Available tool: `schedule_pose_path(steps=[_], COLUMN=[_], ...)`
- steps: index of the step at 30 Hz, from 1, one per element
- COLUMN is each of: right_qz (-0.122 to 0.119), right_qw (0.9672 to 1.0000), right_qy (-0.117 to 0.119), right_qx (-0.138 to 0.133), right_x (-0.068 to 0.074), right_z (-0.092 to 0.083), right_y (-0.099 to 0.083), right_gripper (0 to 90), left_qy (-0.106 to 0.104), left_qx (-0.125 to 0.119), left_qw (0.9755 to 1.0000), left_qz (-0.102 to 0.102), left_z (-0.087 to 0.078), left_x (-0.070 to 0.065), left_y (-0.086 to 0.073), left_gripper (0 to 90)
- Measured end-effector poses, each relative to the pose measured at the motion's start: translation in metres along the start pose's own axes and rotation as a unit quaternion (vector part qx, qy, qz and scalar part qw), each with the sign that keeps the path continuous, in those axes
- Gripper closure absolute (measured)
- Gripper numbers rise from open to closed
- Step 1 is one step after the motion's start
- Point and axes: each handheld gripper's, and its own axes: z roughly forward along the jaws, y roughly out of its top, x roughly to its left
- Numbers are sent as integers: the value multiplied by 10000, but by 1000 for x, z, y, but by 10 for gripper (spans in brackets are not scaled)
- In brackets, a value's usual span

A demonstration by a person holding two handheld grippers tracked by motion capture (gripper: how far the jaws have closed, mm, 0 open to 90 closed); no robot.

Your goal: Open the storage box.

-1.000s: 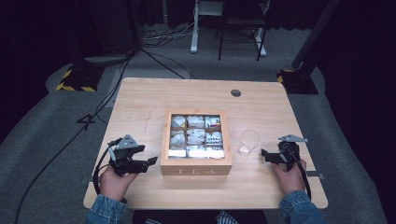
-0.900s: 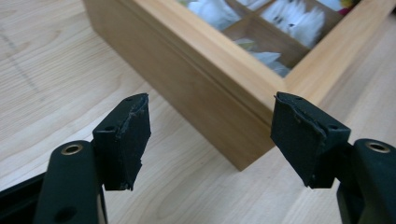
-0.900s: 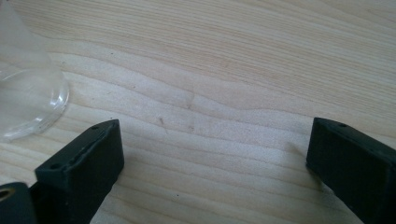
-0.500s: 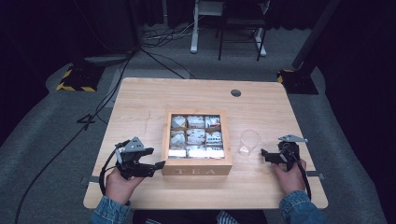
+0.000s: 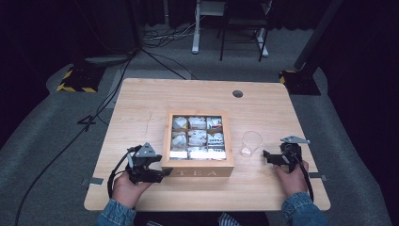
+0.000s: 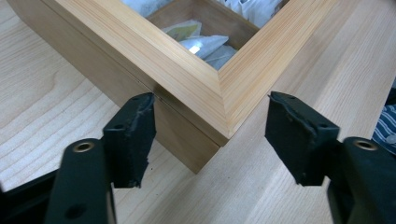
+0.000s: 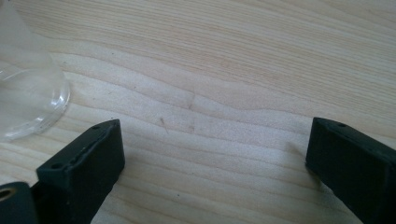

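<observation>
**High view: tea box at the left tongs, glass cup by the right**

The high view shows a wooden tea box [image 5: 198, 143] on the table [image 5: 141, 99], its nine compartments packed with tea bags [image 5: 197, 137]. The left gripper [image 5: 157, 175] lies at the box's near left corner, while the right gripper [image 5: 266, 156] rests on the tabletop well to the other side of the box. A clear glass cup [image 5: 251, 142] stands just ahead of the right gripper's tips, between them and the box; whether anything is in it cannot be told.

In the left gripper view, the box corner [image 6: 219, 126] pokes into the gap between the jaws, which have just been closing. The left pad [image 6: 135, 128] sits right at the box's side wall; the right pad is still apart from the wood, so nothing is clenched. Beyond the corner, one compartment holds pale tea bags [image 6: 205, 46].

In the right gripper view, the jaws stand wide and released over bare wood, with the cup's rim [image 7: 28, 102] off beyond the left jaw.
</observation>
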Motion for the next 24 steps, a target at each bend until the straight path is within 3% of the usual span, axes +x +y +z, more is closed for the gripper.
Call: schedule_pose_path(steps=[17, 24], right_qz=[-1, 2], right_qw=[10000, 10000], right_qy=[1, -1], right_qx=[0, 1], right_x=[0, 0], right_z=[0, 0], right_y=[0, 0], right_gripper=[44, 44], left_qy=[13, -19], left_qx=[82, 8], left_qw=[10000, 10000], left_qz=[-2, -23], left_z=[-4, -7], left_x=[-2, -3], left_y=[1, 1], left_gripper=[422, 456])
